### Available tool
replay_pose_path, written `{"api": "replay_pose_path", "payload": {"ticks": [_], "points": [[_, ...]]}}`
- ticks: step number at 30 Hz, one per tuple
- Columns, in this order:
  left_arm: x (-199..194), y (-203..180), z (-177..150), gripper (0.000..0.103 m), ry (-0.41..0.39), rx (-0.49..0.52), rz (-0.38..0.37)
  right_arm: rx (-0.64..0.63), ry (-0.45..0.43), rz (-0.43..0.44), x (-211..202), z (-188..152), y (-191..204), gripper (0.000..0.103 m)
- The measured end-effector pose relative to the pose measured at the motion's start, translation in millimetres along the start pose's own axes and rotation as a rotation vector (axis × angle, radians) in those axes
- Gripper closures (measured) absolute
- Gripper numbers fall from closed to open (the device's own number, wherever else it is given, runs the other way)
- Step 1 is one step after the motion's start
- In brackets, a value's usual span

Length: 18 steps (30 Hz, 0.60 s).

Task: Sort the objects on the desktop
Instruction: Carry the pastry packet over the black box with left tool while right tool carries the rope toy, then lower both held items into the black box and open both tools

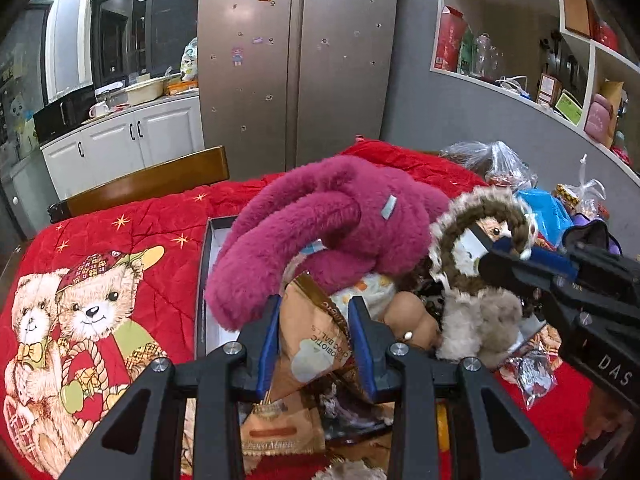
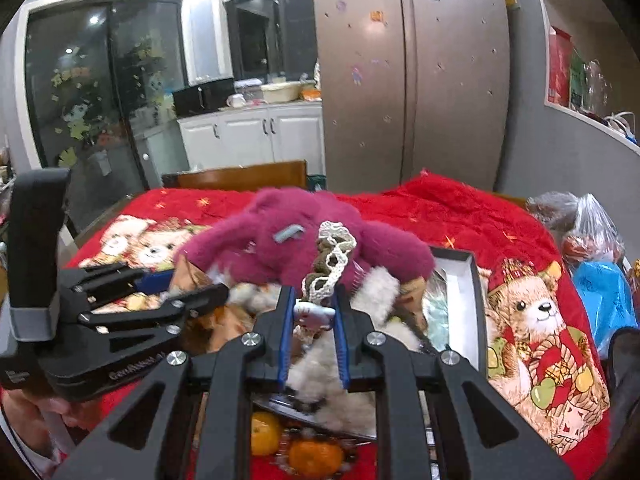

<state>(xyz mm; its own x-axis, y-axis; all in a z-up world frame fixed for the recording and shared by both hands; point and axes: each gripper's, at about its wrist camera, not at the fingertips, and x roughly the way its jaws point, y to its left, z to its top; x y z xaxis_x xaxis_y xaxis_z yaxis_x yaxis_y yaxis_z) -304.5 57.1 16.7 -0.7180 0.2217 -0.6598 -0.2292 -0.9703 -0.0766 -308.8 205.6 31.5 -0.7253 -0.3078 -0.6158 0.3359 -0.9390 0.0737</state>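
Observation:
My left gripper point(image 1: 316, 308) is shut on a brown snack packet point(image 1: 316, 344), held upright above a pile of things. The same gripper point(image 2: 188, 288) shows at the left of the right wrist view. My right gripper point(image 2: 313, 296) is shut on the tag end of a brown-and-white crocheted band point(image 2: 330, 252) that rises between its fingers. In the left wrist view it point(image 1: 500, 258) reaches in from the right with the band point(image 1: 476, 220) looped in front. A magenta plush toy point(image 1: 320, 220) point(image 2: 304, 236) lies across a dark box with a white inside point(image 1: 208, 276) point(image 2: 460, 280).
A red quilt with teddy bears point(image 1: 100, 280) point(image 2: 540, 340) covers the table. Beige plush point(image 1: 480, 320) and more packets lie in the pile. Oranges point(image 2: 316, 456) sit under my right gripper. Plastic bags point(image 1: 500, 164) point(image 2: 592, 240) crowd the right edge. A wooden chair back point(image 1: 152, 180) stands behind.

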Motion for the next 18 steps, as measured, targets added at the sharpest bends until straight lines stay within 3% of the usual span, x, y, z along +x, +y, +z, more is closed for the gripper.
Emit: {"api": "replay_pose_path", "payload": {"ticks": [18], "points": [[12, 11, -2, 0.067, 0.029, -0.044, -0.010, -0.004, 0.051, 0.016, 22, -12, 4, 0.084]]}}
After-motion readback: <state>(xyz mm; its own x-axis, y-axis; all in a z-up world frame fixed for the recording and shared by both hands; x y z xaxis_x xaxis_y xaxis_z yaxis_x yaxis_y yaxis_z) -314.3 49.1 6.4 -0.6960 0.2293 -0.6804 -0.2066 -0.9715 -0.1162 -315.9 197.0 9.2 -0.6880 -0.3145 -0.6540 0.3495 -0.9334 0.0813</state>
